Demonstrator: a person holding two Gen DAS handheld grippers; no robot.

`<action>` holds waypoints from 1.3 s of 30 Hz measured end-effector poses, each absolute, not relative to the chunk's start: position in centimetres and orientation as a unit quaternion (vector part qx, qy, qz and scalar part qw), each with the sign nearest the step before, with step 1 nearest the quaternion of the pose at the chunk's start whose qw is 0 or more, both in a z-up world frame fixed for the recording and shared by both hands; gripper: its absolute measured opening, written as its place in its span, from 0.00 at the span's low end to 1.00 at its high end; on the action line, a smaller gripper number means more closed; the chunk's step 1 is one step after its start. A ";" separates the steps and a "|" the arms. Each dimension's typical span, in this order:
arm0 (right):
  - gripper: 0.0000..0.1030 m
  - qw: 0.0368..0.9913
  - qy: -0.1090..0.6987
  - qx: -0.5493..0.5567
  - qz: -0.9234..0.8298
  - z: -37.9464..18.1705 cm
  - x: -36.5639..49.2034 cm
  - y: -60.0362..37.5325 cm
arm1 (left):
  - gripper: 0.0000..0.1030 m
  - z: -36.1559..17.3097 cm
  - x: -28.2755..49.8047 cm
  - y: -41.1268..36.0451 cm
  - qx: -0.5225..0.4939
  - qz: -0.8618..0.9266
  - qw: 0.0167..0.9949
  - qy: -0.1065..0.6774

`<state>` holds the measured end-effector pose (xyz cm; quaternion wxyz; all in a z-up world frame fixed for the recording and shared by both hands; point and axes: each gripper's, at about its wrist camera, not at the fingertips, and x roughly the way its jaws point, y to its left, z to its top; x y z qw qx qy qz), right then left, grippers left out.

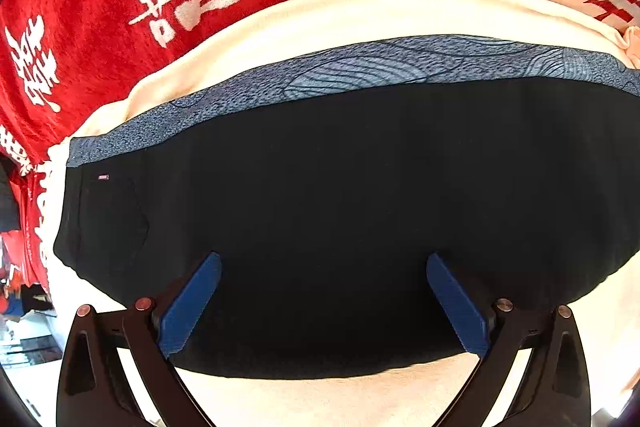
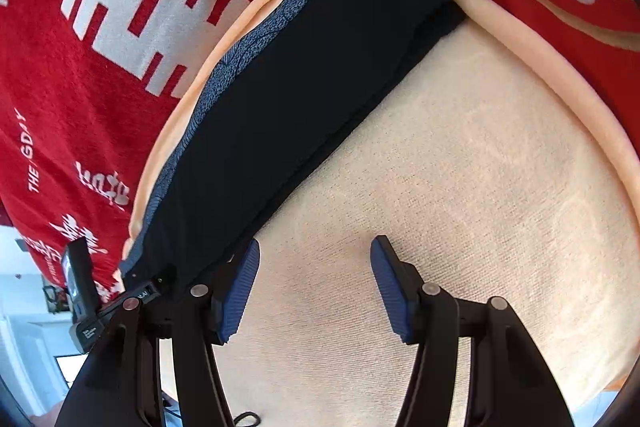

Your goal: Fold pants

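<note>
Two grippers, both with jaws spread and pinching nothing. Left gripper (image 1: pixel 324 301): blue ribbed pads hang over the middle of the folded black fabric pants with a blue-grey patterned waistband (image 1: pixel 340 207), pointing steeply down; touching or just above, cannot tell. Right gripper (image 2: pixel 315 291): jaws apart over bare cream textured towel (image 2: pixel 460 167), its left pad just beside the pants' near edge at lower centre of the frame, not on it. Probably positioned this way to smooth or square the bundle, or to back off after a fold; judgement only.

Pants: already a compact flat rectangle, looks folded more than once, layered edges visible at the upper centre of the right wrist view. Waistband strip runs along the far long edge, leaf-line pattern. Small pink tag near a pocket seam at left in the left wrist view. Surface flat, few wrinkles. Task looks near done.

Pants lie on the cream towel, toward its far edge, with the red plush blanket with white characters (image 1: pixel 120 27) beyond and under it. Left gripper's body shows at the lower left of the right wrist view.
</note>
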<state>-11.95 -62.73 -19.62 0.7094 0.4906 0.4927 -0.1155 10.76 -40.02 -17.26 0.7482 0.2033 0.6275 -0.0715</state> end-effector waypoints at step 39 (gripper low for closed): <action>0.60 0.709 0.418 0.547 -0.156 -18.2 -12.8 -67.0 | 1.00 -17.5 10.2 -60.9 0.208 -0.168 0.739 0.618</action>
